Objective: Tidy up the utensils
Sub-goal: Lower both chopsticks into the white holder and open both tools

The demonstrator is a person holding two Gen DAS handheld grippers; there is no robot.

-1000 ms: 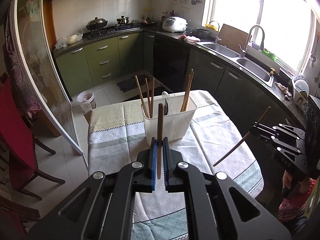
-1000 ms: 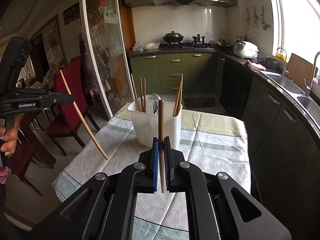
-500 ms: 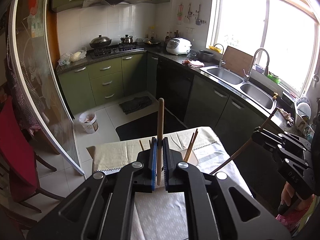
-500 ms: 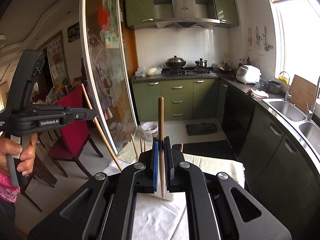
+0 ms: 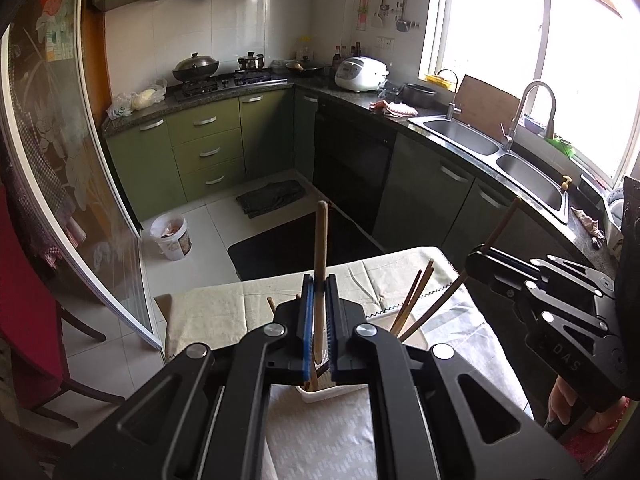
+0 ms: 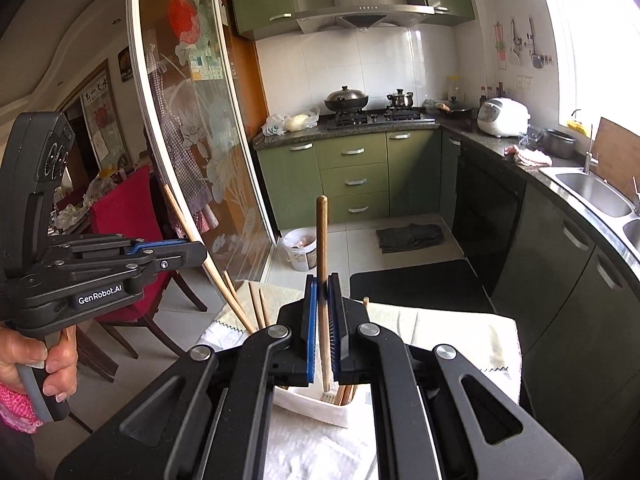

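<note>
My left gripper [image 5: 320,280] is shut on a wooden chopstick [image 5: 322,236] that stands upright between its blue pads. Just under its jaws lies the white utensil holder [image 5: 332,393], mostly hidden, with several chopsticks [image 5: 416,292] leaning out of it. My right gripper [image 6: 322,280] is shut on a second upright chopstick [image 6: 322,236], above the same holder [image 6: 312,404]. In the left wrist view the right gripper [image 5: 474,260] comes in from the right, its chopstick [image 5: 500,228] slanting down towards the holder. In the right wrist view the left gripper [image 6: 200,254] and its chopstick [image 6: 188,228] sit at left.
The holder stands on a table with a pale patterned cloth [image 5: 224,320]. A red chair [image 6: 132,208] and a curved glass sliding door [image 6: 192,160] are to the left. Green cabinets, a sink [image 5: 460,136], a white bin [image 5: 172,236] and a dark floor mat [image 5: 288,244] lie beyond.
Both grippers have travelled forward over the table, each still gripping its chopstick. The holder, once well ahead, now sits right beneath the jaws.
</note>
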